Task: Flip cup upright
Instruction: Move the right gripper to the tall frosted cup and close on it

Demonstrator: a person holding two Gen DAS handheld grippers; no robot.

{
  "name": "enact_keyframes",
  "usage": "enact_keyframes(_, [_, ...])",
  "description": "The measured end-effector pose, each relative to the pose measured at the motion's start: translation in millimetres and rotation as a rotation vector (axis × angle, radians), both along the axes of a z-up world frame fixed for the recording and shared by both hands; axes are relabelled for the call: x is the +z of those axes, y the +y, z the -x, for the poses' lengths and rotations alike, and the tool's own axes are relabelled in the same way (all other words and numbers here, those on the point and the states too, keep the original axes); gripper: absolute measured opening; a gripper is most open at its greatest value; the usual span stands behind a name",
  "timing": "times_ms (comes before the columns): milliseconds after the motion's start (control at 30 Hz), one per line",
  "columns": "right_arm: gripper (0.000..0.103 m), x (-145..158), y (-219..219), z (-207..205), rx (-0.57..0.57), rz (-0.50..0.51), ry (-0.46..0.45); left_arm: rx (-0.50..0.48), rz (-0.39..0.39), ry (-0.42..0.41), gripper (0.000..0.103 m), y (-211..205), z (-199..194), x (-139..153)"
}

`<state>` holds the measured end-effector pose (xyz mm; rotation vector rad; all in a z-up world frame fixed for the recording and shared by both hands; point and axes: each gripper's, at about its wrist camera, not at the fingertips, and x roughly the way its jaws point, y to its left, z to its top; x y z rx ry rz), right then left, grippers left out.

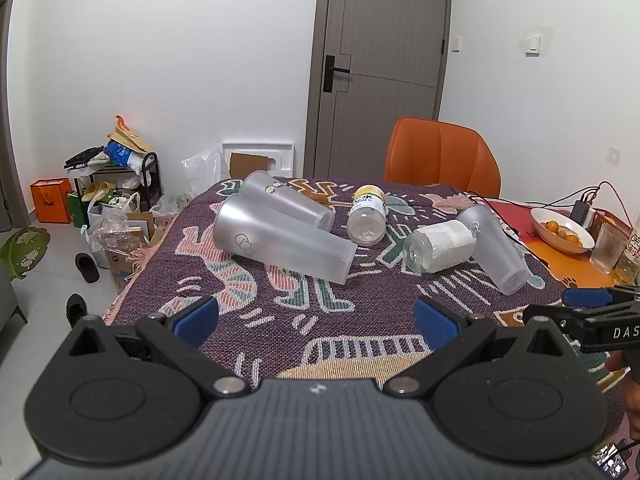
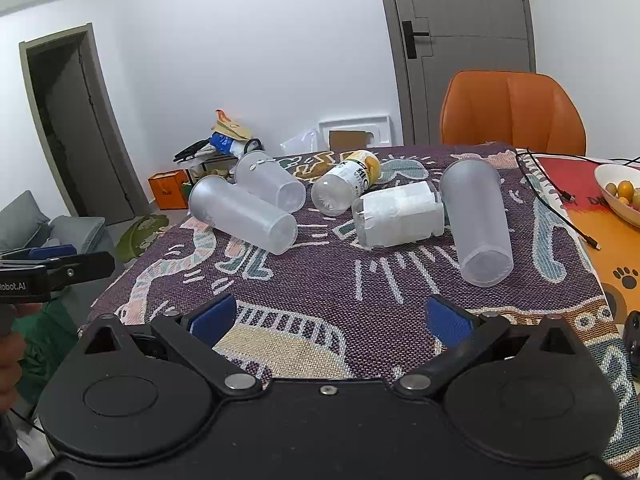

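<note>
Patterned cloth [image 1: 280,320] holding three frosted cups on their sides: two touching at left [image 1: 280,240] [image 1: 288,200], one at right [image 2: 476,220], two bottles [image 1: 366,220] [image 2: 400,214] between; left gripper [image 1: 316,316] and right gripper [image 2: 328,316] both spread wide, empty, near edge

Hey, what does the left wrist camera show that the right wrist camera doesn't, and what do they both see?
Only the left wrist view shows the drinking glass beside the fruit bowl, the black slippers on the floor and the right tongs at its edge. Only the right wrist view shows the dark open doorway, the grey sofa and the left tongs. Both show three frosted cups and two bottles lying on the patterned cloth, plus the orange chair.
</note>
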<state>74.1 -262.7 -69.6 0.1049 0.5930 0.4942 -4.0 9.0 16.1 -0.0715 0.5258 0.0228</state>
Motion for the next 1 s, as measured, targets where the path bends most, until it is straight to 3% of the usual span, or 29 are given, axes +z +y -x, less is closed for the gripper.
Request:
enact_keyframes(433, [0.103,-12.0,-16.7,-29.5,-0.079,0.016,0.0,-0.03,0.013,-0.038,0.103,-14.7,-34.0,-14.7])
enact_keyframes(1000, [0.103,-32.7,-37.0,-91.7,-0.174,0.069,0.038,-0.041,0.067,0.04,0.103,-29.7,-99.1,-50.5])
